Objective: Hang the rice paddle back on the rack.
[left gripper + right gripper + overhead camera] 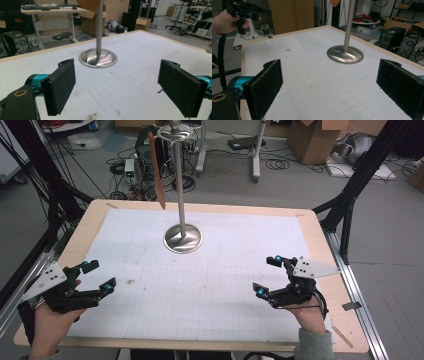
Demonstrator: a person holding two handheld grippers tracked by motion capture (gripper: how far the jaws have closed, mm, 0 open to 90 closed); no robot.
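Observation:
A metal stand rises from a round base at the back middle of the table. A flat brown wooden piece hangs from the stand's top ring. My left gripper hovers open over the front left of the white grid sheet. My right gripper is open at the front right. In the left gripper view, the jaws of the left gripper stand wide apart around nothing, and the base lies ahead. The right gripper is likewise spread, with the base ahead and to the right.
Black frame struts flank the table on both sides. Cardboard boxes, cables and computer gear lie on the floor behind. In the right gripper view, the other hand with its gripper is at the upper left.

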